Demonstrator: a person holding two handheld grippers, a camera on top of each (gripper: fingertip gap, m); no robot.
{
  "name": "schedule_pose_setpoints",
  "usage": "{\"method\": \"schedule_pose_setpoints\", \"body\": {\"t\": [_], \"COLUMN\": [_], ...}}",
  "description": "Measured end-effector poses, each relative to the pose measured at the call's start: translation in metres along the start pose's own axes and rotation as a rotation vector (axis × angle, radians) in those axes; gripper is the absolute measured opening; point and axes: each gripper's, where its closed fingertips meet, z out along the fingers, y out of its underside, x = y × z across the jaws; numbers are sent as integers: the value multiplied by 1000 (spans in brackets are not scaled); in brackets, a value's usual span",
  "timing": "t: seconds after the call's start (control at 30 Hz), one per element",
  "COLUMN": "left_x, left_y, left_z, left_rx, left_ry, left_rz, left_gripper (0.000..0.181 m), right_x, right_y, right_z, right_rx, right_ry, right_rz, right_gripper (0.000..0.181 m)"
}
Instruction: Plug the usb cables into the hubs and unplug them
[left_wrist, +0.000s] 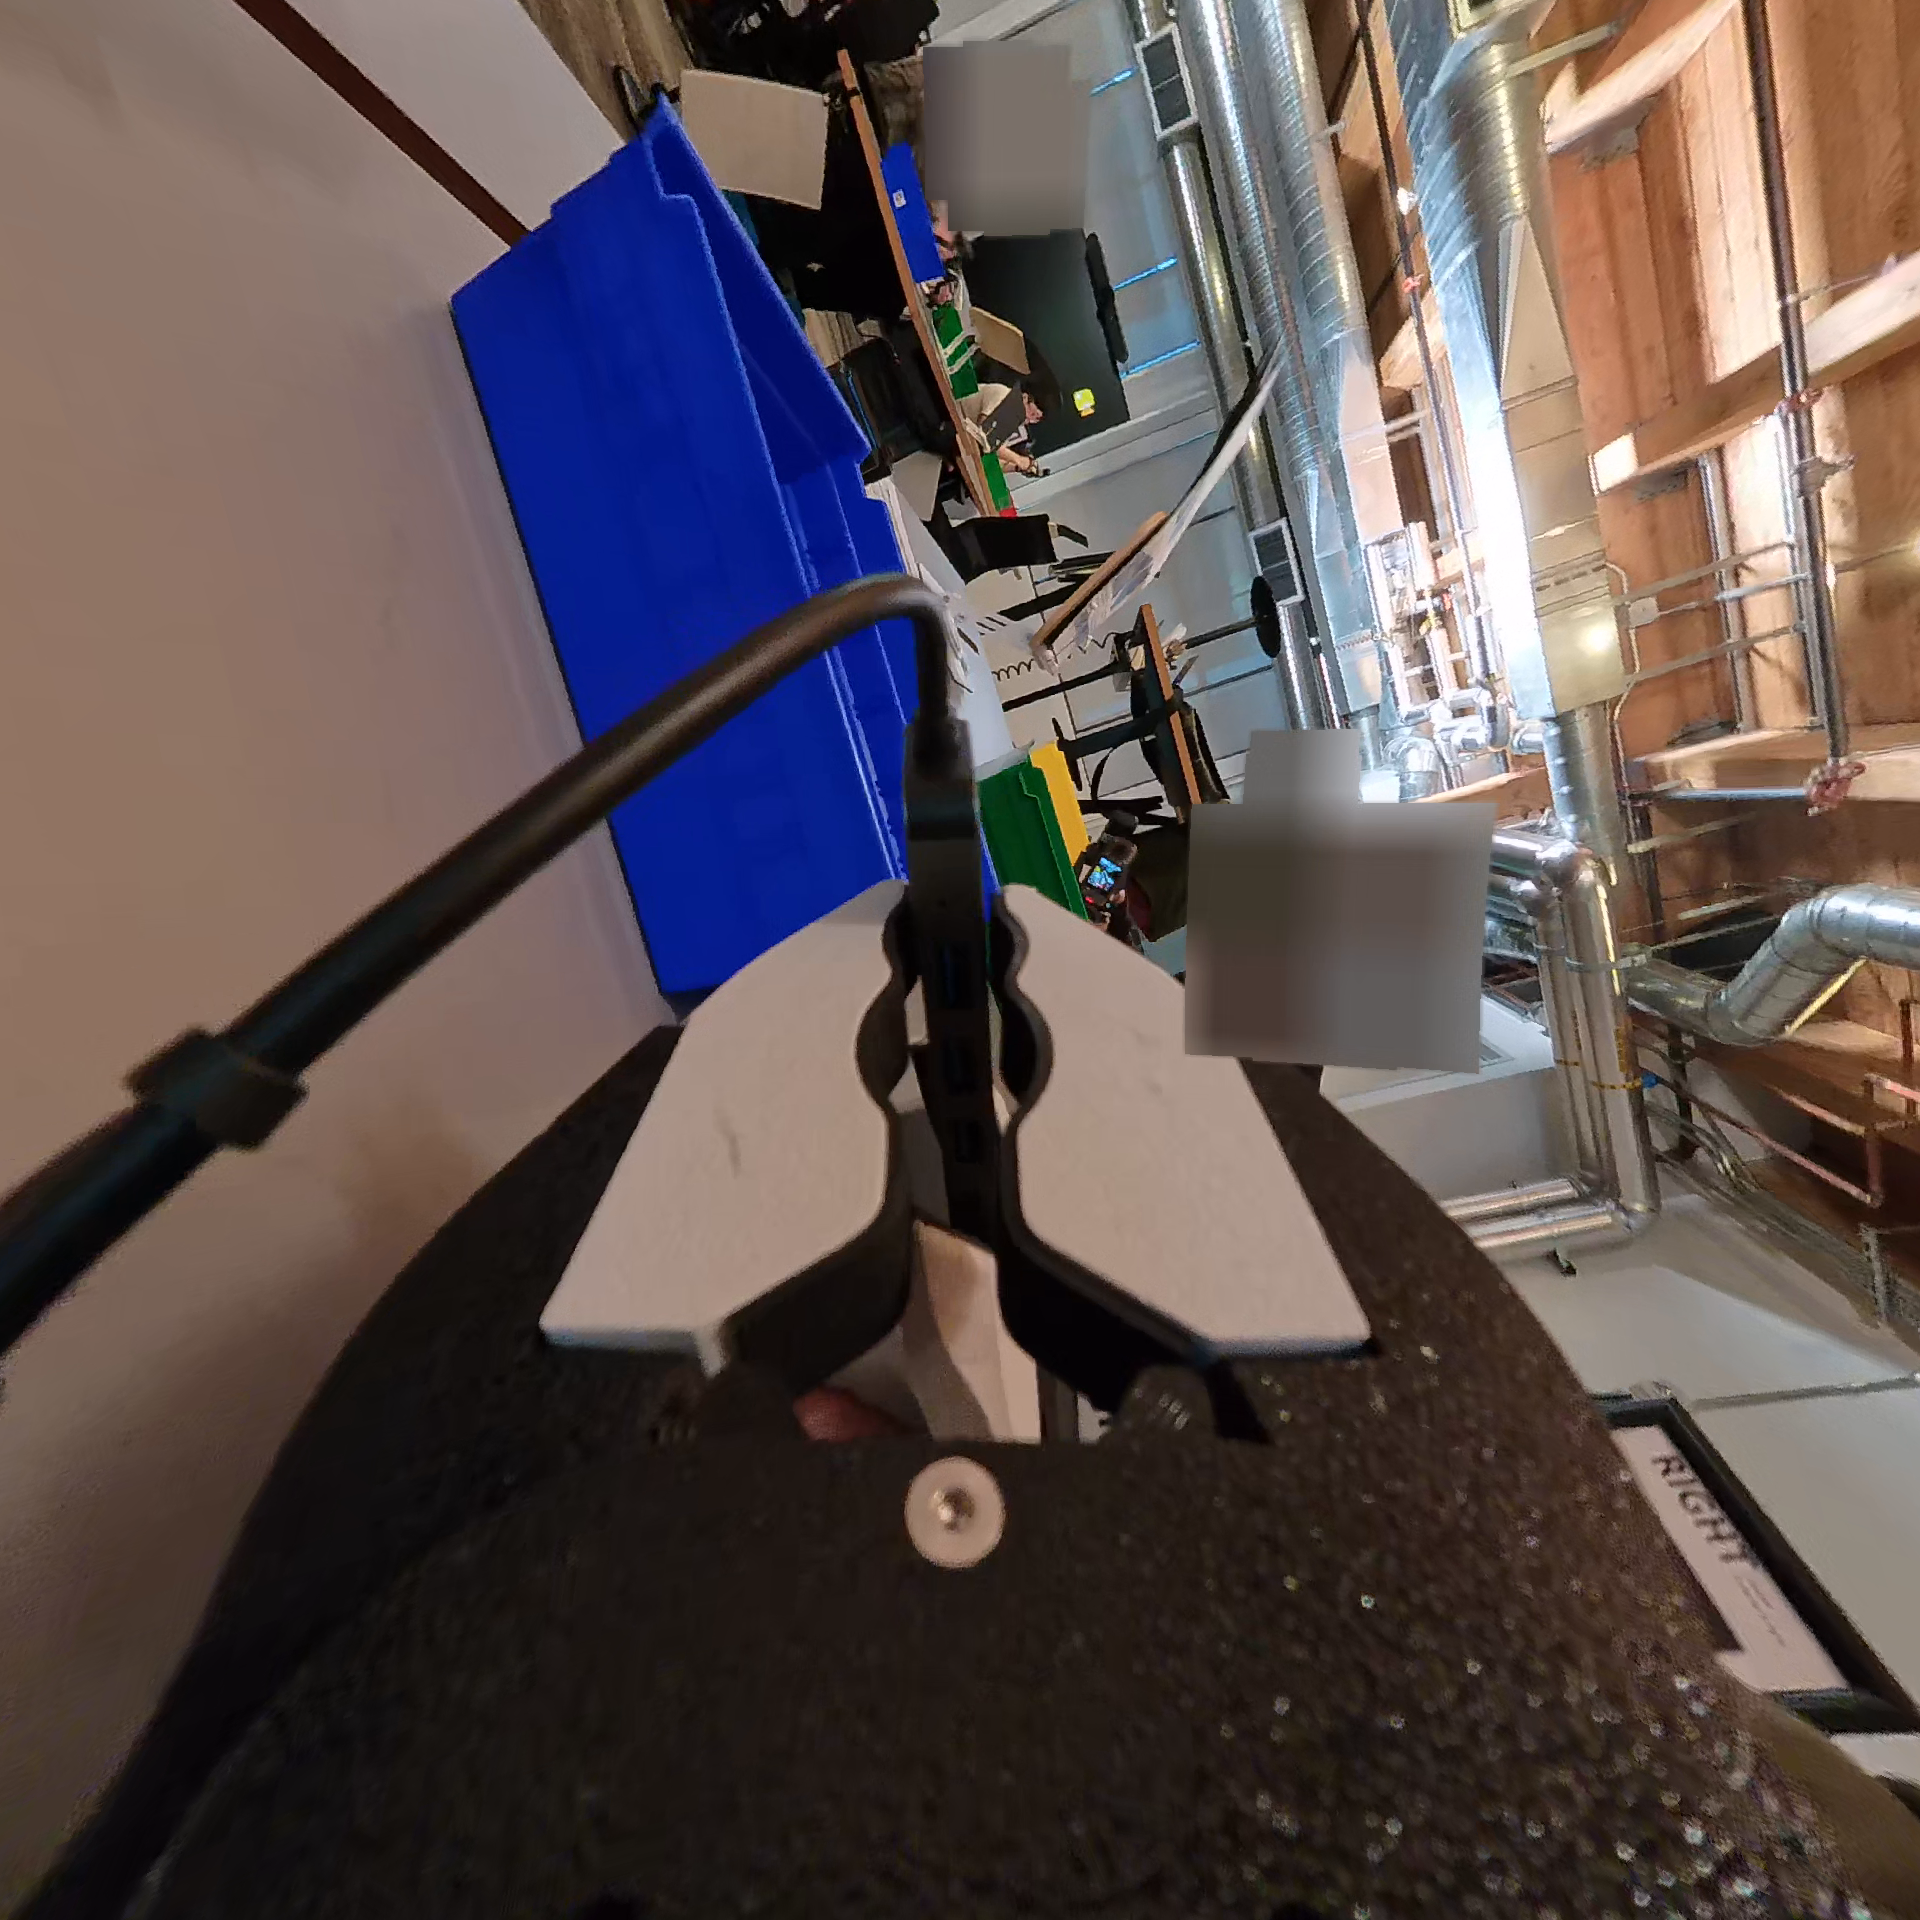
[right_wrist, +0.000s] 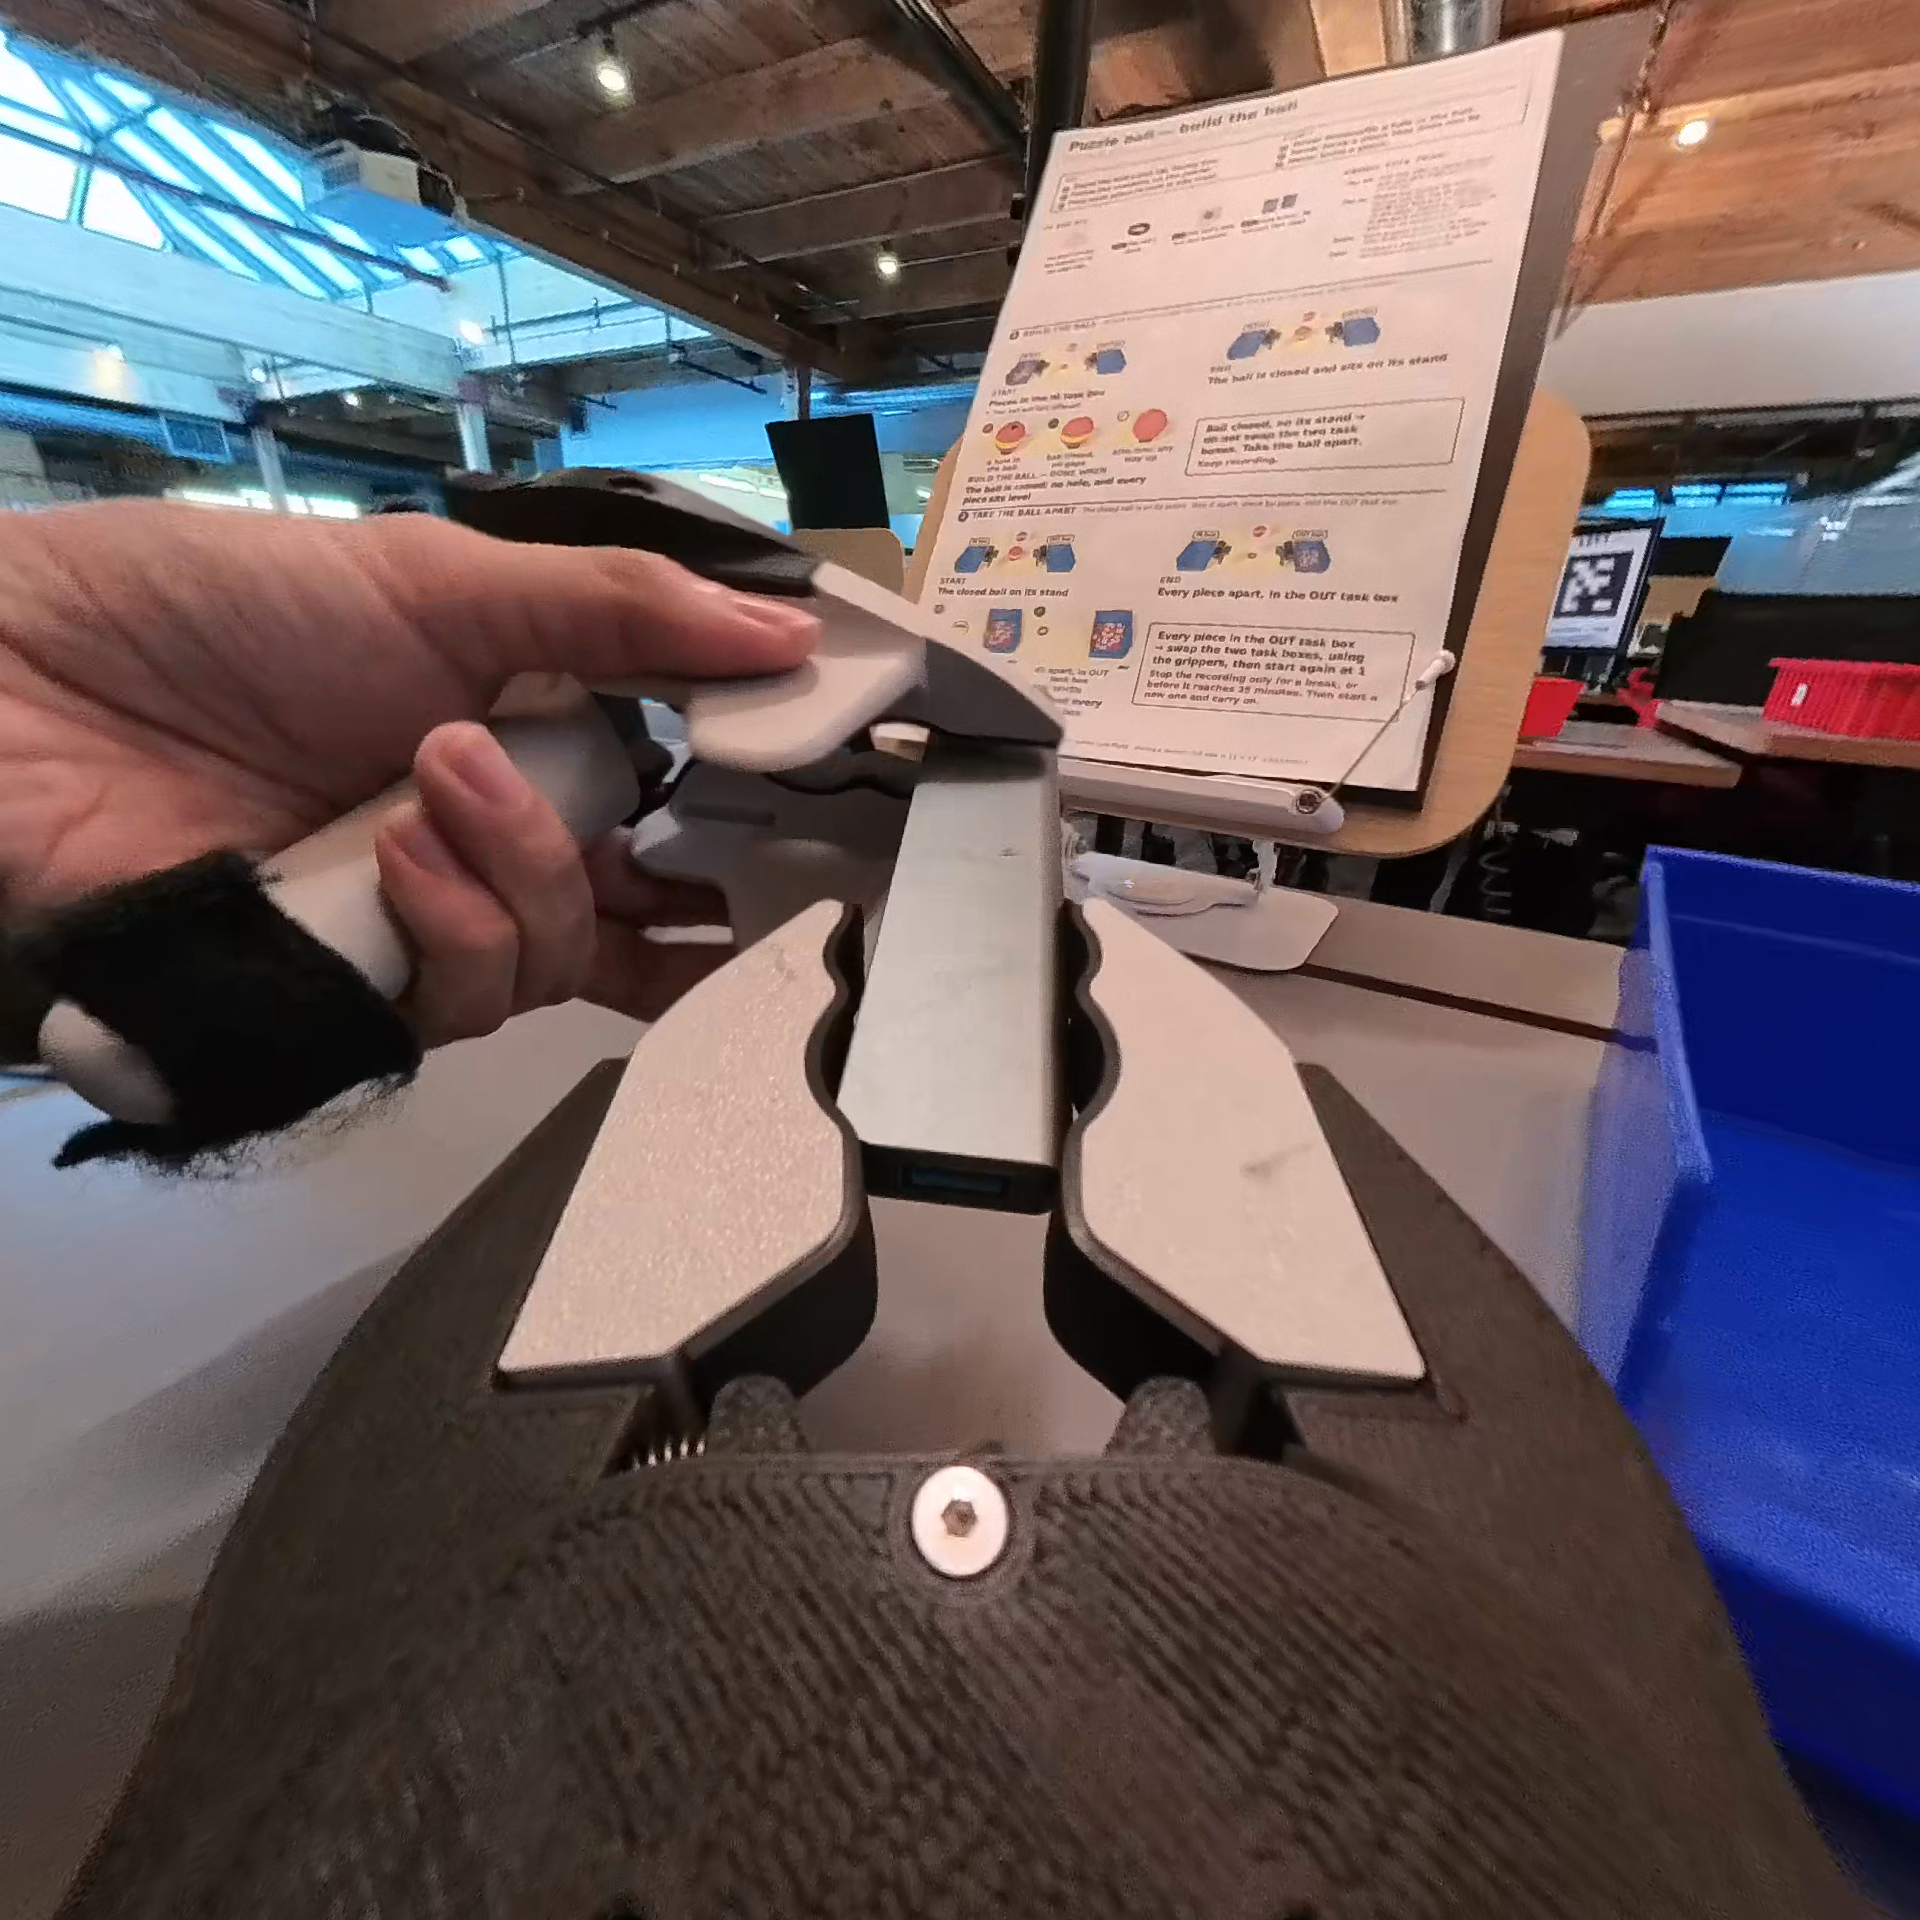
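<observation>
**Two claws, one hub**

One grey hub (right_wrist: 961, 997) sat squeezed between the fingers of my right claw (right_wrist: 961, 971), a blue port facing me. My left claw (right_wrist: 831, 717) pinched its far end tight, seen edge-on as hub (left_wrist: 951, 997) in left claw (left_wrist: 951, 935). Its black cable (left_wrist: 499, 831) curved away over the white table (left_wrist: 208, 520). A blue bin (right_wrist: 1787, 1247) stood near, a paper sheet (right_wrist: 1247, 416) behind.

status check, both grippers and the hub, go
Left gripper shut on hub, edge-on. Right gripper shut on the same hub's other end. Cable trails left. No plug at the ports.
</observation>
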Motion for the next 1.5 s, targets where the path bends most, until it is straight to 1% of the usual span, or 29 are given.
{"method": "schedule_pose_setpoints", "body": {"t": [0.07, 0.1, 0.13, 0.23, 0.33, 0.4, 0.47, 0.53, 0.57, 0.6, 0.63, 0.67, 0.73, 0.77, 0.8, 0.83, 0.87, 0.93, 0.97, 1.0, 1.03, 1.1, 1.2, 1.27, 1.37, 1.43, 1.5], "left_x": [2, 2, 2, 0, 5, 14, 24, 33, 35, 32, 24, 15, -2, -8, -14, -18, -20, -26, -37, -51, -65, -93, -121, -132, -149, -159, -172], "left_y": [5, 8, 11, 21, 32, 40, 47, 46, 41, 32, 18, -2, -45, -63, -77, -88, -99, -116, -121, -125, -127, -133, -131, -133, -129, -123, -115], "left_z": [0, -1, -2, -8, -21, -34, -50, -71, -85, -103, -125, -152, -219, -253, -283, -308, -327, -346, -355, -362, -364, -363, -342, -332, -316, -307, -309], "left_rx": [-33, -50, -61, -102, -124, -142, -162, -151, -134, -118, -98, -69, -5, 16, 20, 20, 26, 27, 17, -7, -37, -59, -116, -155, -233, -279, -349], "left_ry": [7, 4, -5, -43, -45, -36, -43, -83, -132, -215, -341, -496, -814, -950, -1055, -1128, -1170, -1166, -1182, -1206, -1199, -1181, -1076, -1078, -1045, -1015, -1072], "left_rz": [33, 56, 88, 164, 236, 313, 411, 530, 607, 691, 777, 851, 914, 901, 869, 828, 790, 693, 605, 516, 448, 339, 170, 144, 45, -35, -84], "left_gripper": [31, 36, 38, 50, 50, 47, 46, 45, 45, 45, 45, 45, 45, 44, 46, 49, 51, 51, 52, 59, 66, 66, 69, 69, 67, 59, 51], "right_x": [9, 13, 18, 24, 21, 20, 19, 20, 20, 20, 20, 19, 15, 14, 13, 13, 13, 15, 16, 16, 15, 13, 11, 11, 11, 9, 7], "right_y": [0, 0, -1, -2, -2, -2, -2, -2, -2, -3, -2, -2, -2, -1, -1, -1, -1, -2, -2, -2, -2, -2, -3, -3, -3, -3, -3], "right_z": [-1, -1, -2, -3, -3, -3, -3, -4, -4, -4, -4, -4, -3, -2, -2, -2, -2, -1, -1, -1, -1, -1, -2, -2, -2, -2, -2], "right_rx": [3, 8, 15, 26, 23, 18, 17, 21, 24, 25, 24, 23, 16, 12, 11, 13, 13, 18, 20, 20, 20, 22, 24, 27, 26, 25, 25], "right_ry": [22, 27, 36, 41, 34, 35, 33, 37, 39, 36, 34, 30, 12, 10, 7, 5, 5, 8, 9, 7, 4, -3, -12, -16, -18, -28, -36], "right_rz": [55, 89, 115, 138, 111, 78, 72, 74, 76, 79, 79, 75, 58, 50, 44, 45, 50, 64, 68, 70, 67, 55, 47, 50, 52, 45, 33], "right_gripper": [36, 36, 36, 36, 35, 35, 35, 35, 35, 35, 36, 35, 35, 35, 35, 35, 35, 35, 36, 36, 35, 35, 35, 35, 35, 35, 35]}}
